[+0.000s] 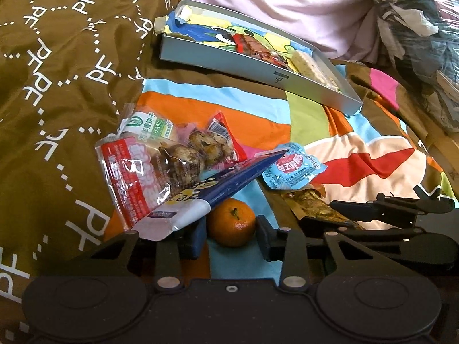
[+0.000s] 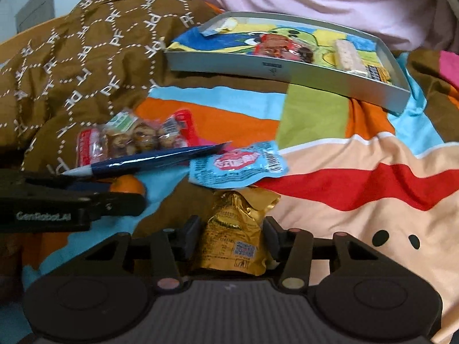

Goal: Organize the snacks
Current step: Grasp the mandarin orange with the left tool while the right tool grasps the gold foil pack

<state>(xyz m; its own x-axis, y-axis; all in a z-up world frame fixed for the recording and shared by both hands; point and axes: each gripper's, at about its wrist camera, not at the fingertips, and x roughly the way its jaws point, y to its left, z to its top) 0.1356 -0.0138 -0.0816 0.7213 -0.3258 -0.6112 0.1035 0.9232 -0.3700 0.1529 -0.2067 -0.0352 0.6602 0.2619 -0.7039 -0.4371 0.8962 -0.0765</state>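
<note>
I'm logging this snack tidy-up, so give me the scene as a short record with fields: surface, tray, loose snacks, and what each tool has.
surface: patterned bedcover
tray: grey tray at the back, holding a red packet and a pale bar
loose snacks: cookie pack, dark blue packet, light blue pouch
left tool: closed on the mandarin
right tool: closed on the gold packet
</note>
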